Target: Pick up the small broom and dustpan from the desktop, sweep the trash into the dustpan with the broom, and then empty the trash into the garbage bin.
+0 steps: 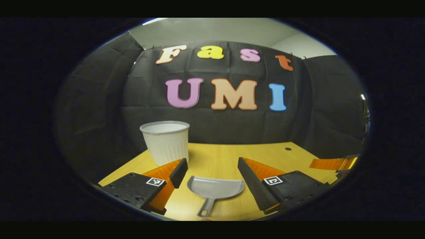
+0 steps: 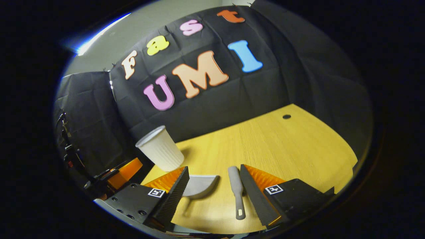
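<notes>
Left hand-held gripper (image 1: 212, 172) open above dustpan (image 1: 215, 188), no legible labels

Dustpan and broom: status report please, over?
Both grippers open, empty. Dustpan flat on desk between left gripper fingers. Broom beside right gripper. Bin upright.

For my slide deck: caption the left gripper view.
Open left gripper hovers over a grey dustpan on the wooden desk, white bin behind.

grey dustpan (image 1: 215, 188); white bin (image 1: 166, 142); yellow wood-grain desktop (image 2: 282, 149)
</notes>
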A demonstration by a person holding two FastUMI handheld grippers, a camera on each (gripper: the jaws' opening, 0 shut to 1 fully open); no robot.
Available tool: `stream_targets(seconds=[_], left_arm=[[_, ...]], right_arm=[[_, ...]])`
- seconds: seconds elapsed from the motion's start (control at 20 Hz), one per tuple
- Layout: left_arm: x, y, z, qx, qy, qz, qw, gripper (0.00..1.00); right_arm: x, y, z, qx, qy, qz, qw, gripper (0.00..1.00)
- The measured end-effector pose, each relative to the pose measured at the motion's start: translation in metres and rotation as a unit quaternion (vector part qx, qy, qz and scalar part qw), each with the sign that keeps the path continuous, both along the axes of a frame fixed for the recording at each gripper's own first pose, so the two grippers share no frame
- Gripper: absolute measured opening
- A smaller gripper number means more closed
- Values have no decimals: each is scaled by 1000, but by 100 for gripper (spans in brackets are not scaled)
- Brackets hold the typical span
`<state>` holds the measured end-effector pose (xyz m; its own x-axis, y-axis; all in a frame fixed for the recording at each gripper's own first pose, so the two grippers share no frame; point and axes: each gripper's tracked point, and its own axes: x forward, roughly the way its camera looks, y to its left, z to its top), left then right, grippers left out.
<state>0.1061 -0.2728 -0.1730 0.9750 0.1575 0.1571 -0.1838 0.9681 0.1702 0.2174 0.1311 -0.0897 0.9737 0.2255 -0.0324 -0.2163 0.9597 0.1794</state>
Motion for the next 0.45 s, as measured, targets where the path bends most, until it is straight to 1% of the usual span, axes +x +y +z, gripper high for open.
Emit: stream_targets(seconds=[0.05,0.1,0.15,0.2,0.25,0.3,0.45], left_arm=[[-7,-2,16,6,-33,-1,999,94],[-11,-3,26,11,-50,-1,999,88],[-12,-8,28,17,-57,-8,998,89],[-12,-11,28,24,-54,-16,998,88],[-9,-8,24,31,-48,-22,998,93],[-8,-7,24,37,-44,-27,998,90],[-2,-7,24,46,-26,-55,997,90]], right_arm=[[-6,3,11,-4,-23,0,1000,92],[-6,5,19,-9,-40,-2,999,92],[-7,7,23,-11,-51,-5,999,92],[-8,9,27,-10,-60,-11,998,92],[-8,10,29,-6,-65,-18,998,92],[-10,12,30,-1,-68,-22,997,92],[-13,25,37,11,-86,-40,995,92]])
